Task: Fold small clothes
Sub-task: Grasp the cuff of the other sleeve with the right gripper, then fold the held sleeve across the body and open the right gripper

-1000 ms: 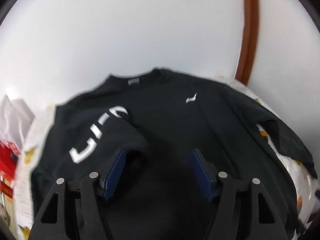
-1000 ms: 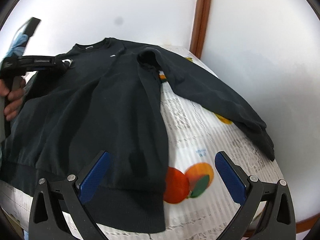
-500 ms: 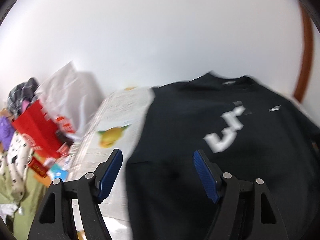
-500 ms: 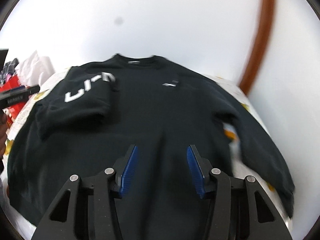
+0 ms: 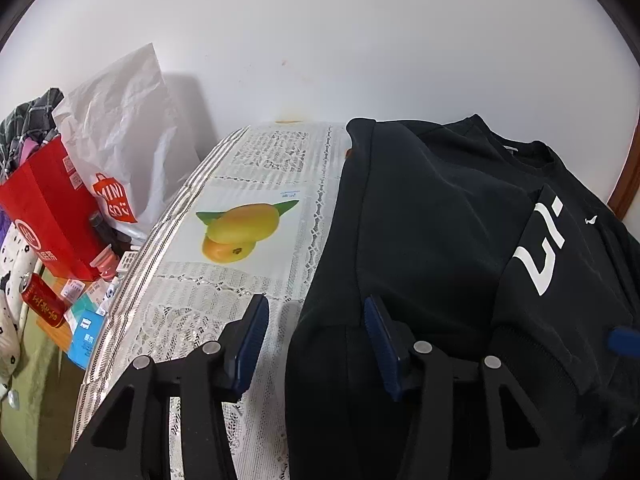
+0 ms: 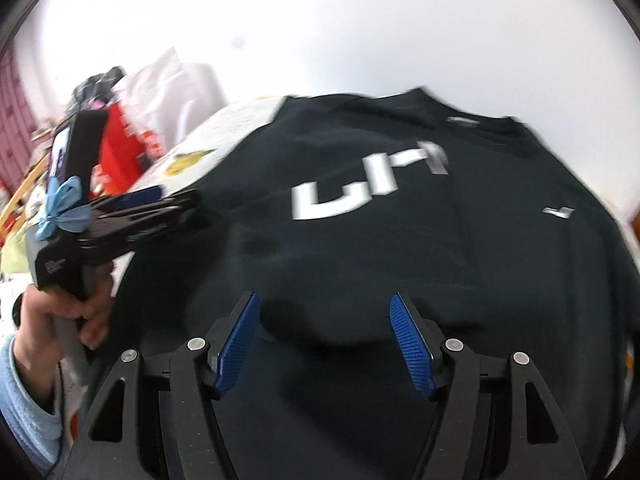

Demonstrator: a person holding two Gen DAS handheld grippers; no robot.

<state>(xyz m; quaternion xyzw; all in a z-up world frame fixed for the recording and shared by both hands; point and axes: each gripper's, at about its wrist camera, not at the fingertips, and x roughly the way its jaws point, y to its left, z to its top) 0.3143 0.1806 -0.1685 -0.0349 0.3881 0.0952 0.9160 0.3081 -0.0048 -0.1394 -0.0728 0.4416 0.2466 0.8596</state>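
A black sweatshirt with white lettering lies spread on the table, its left sleeve folded in over the chest; it also fills the right wrist view. My left gripper is open and empty, straddling the sweatshirt's left side edge low over the cloth. My right gripper is open and empty above the lower middle of the sweatshirt. The left gripper also shows in the right wrist view, held in a hand at the left. A blue fingertip of the right gripper shows at the left wrist view's right edge.
A lace tablecloth with a printed mango covers the table. Left of the table stand a red bag, a white Miniso bag, a red can and clutter. A white wall is behind.
Both grippers have swung left. The left one moved from over the chest to the sweatshirt's left edge. The right one moved from the right hem to the middle and its jaws narrowed.
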